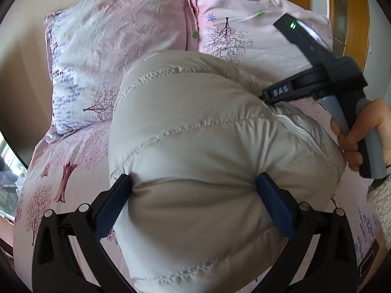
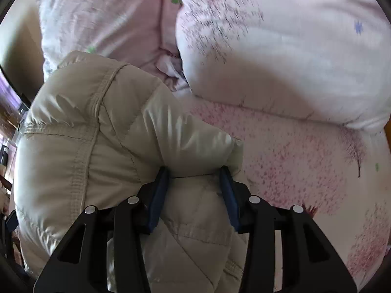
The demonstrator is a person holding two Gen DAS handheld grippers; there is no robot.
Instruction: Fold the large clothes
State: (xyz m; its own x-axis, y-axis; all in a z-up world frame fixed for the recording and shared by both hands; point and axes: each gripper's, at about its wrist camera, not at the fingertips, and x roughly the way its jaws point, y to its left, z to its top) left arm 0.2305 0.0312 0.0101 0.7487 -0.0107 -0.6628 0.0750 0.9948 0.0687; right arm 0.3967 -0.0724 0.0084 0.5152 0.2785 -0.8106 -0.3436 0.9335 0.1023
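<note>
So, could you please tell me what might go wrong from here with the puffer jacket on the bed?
1. The left gripper stands at its widest around a thick fold of the puffer jacket; the slick, puffy fabric may spring open.
2. The right gripper pinches only a small bunch of fabric, which could slip out.
3. The jacket lies close to the pillows, so a fold could snag them.

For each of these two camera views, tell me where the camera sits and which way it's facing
Left wrist: on the left gripper, angled down over the cream puffer jacket toward two pillows; its wide jaws, the right gripper's body and a hand show.
Right wrist: on the right gripper, angled down at the jacket and pink bedsheet; only its jaws show.
Shared: jacket, pillows, bedsheet.
</note>
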